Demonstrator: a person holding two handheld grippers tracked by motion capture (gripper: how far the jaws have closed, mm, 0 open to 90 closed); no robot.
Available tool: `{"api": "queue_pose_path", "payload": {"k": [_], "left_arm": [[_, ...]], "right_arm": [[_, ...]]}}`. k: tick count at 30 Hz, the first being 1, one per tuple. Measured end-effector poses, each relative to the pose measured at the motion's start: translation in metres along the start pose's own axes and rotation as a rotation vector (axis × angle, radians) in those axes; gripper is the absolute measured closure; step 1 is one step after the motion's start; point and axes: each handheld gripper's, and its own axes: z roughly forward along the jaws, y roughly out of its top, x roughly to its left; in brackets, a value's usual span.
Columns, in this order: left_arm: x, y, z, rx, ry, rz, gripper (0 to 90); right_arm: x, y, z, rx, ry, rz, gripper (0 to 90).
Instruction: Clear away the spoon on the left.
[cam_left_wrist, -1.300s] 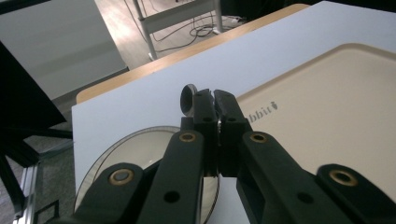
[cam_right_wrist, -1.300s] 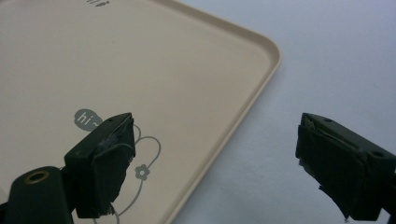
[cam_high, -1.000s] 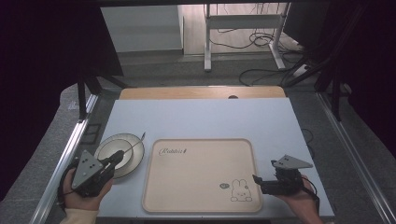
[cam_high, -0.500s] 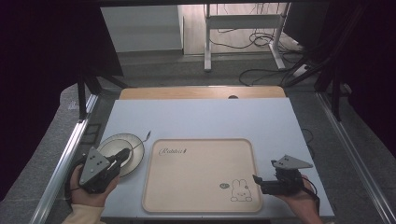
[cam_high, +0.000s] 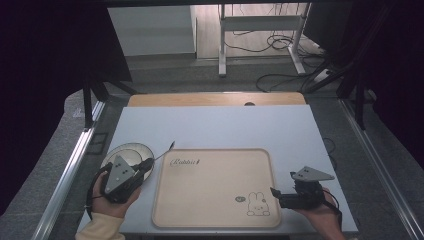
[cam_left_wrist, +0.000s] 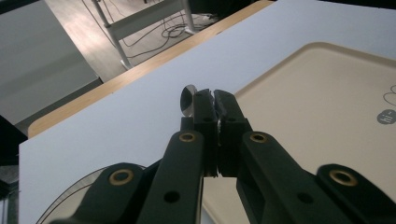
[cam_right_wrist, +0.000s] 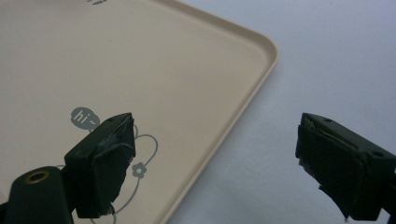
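My left gripper is shut on a thin metal spoon, held over the right rim of a round white plate. The spoon's bowl sticks out past the jaw tips, pointing toward the far left corner of a beige tray with a rabbit drawing. My right gripper stands open and empty at the tray's near right edge, one jaw above the tray, the other above the table.
The tray lies in the middle of a pale blue-white table with a wooden strip at its far edge. Beyond the table are a desk frame and cables on the floor.
My left gripper has lifted and swung right from the plate's near side, carrying the spoon toward the tray. The right gripper has stayed put.
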Motion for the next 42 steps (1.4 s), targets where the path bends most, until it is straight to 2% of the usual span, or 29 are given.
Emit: {"api": "queue_pose_path", "payload": {"k": [13,33,37,42], "left_arm": [[-0.004,-0.009,0.008,0.031,-0.022,-0.005,89.7],[-0.01,-0.021,0.023,0.083,-0.017,0.021,89.6],[-0.012,-0.023,0.029,0.101,-0.017,0.04,89.6],[-0.011,-0.024,0.032,0.108,-0.016,0.033,89.6]], "right_arm": [[-0.001,0.0,0.0,0.002,0.001,0.002,12.5],[-0.001,-0.001,0.001,0.008,0.004,-0.001,12.5],[-0.001,-0.001,0.001,0.011,0.006,-0.001,12.5],[-0.002,-0.001,0.001,0.009,0.005,0.001,12.5]]}}
